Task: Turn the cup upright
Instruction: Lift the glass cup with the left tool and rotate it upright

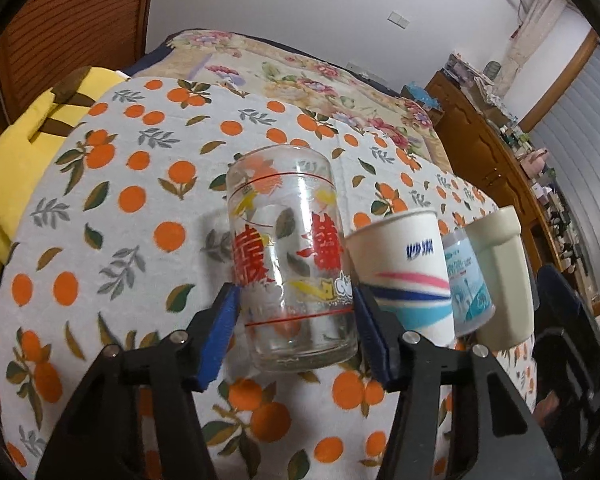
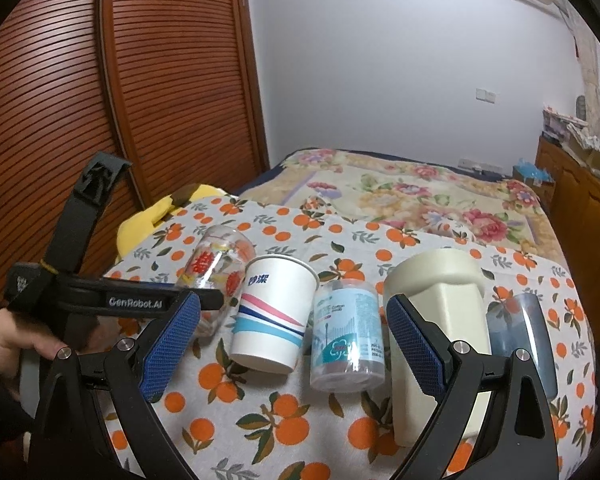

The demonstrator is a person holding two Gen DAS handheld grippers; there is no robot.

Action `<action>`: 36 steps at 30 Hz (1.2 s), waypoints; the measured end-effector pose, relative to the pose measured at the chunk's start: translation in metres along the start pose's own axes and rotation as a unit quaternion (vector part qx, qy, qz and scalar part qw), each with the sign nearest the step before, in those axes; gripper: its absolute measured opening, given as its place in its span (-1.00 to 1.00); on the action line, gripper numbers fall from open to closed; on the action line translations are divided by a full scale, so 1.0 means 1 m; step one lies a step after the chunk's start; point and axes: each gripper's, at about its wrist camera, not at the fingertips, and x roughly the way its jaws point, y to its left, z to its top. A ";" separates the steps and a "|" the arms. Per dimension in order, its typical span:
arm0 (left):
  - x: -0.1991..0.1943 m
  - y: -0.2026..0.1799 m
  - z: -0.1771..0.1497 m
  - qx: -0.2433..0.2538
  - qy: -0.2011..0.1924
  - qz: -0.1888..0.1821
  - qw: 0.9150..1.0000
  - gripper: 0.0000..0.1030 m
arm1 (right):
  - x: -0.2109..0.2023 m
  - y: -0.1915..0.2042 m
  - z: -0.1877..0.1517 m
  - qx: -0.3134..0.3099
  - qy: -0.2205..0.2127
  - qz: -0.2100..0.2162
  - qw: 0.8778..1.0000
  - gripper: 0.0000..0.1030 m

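Right wrist view reads "GenRobot.AI" on the left tool (image 2: 204, 300) pinching the glass cup (image 2: 216, 268); right tool (image 2: 292, 344) spread.

Clear glossy glass cup (image 1: 292, 256), matt paper cup (image 1: 404, 272), printed cloth cover (image 1: 140, 208), ribbed wooden door (image 2: 100, 100).

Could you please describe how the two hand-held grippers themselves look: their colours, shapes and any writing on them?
The left gripper and the right gripper look alike: black plastic frames with triangular cut-outs, silver round screw heads, and flat blue finger pads with a fine mesh texture. From the right wrist view, the left gripper's black body carries white lettering "GenRobot.AI" and a black strap with a buckle. No cables show.
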 end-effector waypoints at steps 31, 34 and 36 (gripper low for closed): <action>-0.080 -0.088 -0.127 0.096 -0.061 -0.046 0.992 0.05 | -0.104 -0.032 -0.067 0.032 -0.027 -0.071 0.997 0.86; -0.079 -0.099 -0.129 0.105 -0.064 -0.051 0.991 0.05 | -0.112 -0.038 -0.073 0.039 -0.025 -0.078 0.996 0.86; -0.075 -0.105 -0.130 0.111 -0.062 -0.053 0.990 0.06 | -0.116 -0.042 -0.078 0.043 -0.021 -0.081 0.996 0.86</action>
